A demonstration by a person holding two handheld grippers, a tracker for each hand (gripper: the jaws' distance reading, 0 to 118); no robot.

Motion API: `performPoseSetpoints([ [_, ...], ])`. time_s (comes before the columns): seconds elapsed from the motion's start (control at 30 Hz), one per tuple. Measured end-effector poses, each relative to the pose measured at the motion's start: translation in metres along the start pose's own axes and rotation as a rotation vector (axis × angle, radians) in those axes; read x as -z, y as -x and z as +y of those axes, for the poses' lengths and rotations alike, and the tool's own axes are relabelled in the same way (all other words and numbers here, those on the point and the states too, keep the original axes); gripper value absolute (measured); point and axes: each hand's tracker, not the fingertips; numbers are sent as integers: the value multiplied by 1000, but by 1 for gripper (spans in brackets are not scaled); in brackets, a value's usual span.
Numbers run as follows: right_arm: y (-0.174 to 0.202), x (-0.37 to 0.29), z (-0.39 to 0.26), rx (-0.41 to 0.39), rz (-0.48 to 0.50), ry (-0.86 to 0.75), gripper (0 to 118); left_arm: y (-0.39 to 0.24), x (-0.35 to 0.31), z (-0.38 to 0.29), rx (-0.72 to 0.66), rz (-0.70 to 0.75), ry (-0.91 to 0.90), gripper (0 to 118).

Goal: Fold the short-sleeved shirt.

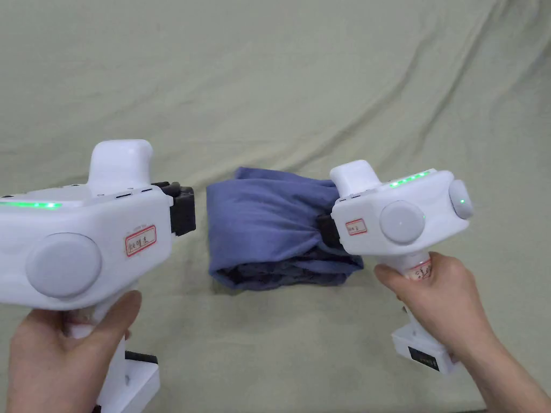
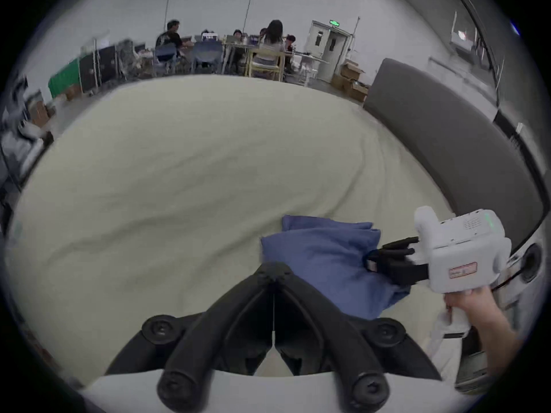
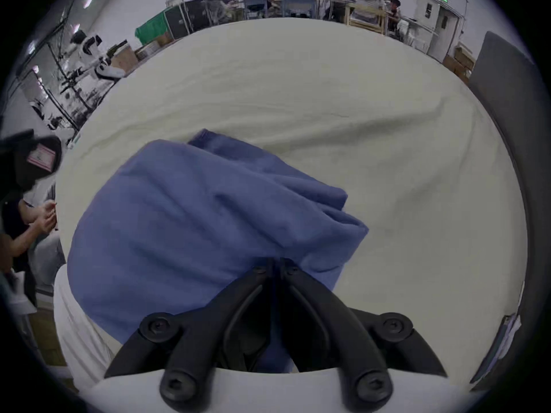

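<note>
Now my right tongs (image 3: 278, 263) pinch the right end of the shirt (image 1: 263, 226), a blue bundle folded small in the middle of the table (image 1: 323, 80), probably to tidy that last fold. My left tongs (image 2: 272, 282) are closed on nothing, just beside its left edge. Red-bordered labels on both handles are too small to read.
</note>
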Motion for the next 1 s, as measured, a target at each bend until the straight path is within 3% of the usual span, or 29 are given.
performPoseSetpoints([
  [0.03,-3,0,0,-2,15,5,7,7,6,-1,-65,-54,8,8],
  [0.07,-5,0,0,-6,30,6,7,18,14,-1,-138,-109,38,31],
  [0.1,-7,0,0,-11,43,5,7,28,24,-1,-191,-170,75,75],
  [0.13,-9,-3,0,-9,56,4,7,40,38,0,-250,-240,132,110],
  [0.17,-11,-3,-1,-11,65,1,7,47,47,-2,-294,-273,175,114],
  [0.3,-12,-4,-1,-15,84,-5,7,44,96,-6,-296,-317,340,114],
  [0.4,-11,-4,-2,-31,82,-9,7,34,115,-4,-272,-342,352,116],
  [0.43,-10,-5,-2,-34,81,-12,7,32,110,-4,-266,-361,345,104],
  [0.47,-9,-7,-3,-38,81,-18,7,34,101,-1,-254,-445,212,58],
  [0.5,-7,-8,-4,-44,77,-23,7,33,99,1,-251,-393,190,27],
  [0.63,9,-17,-5,-109,30,-57,7,22,93,3,-173,-352,210,27],
  [0.73,25,-29,-4,-115,26,-104,7,30,81,6,-172,-355,211,27],
  [0.83,46,-45,3,-113,39,-150,7,46,58,12,-73,-266,194,27],
  [1.0,105,-61,35,-170,119,-222,7,112,6,20,-36,-103,182,27],
])
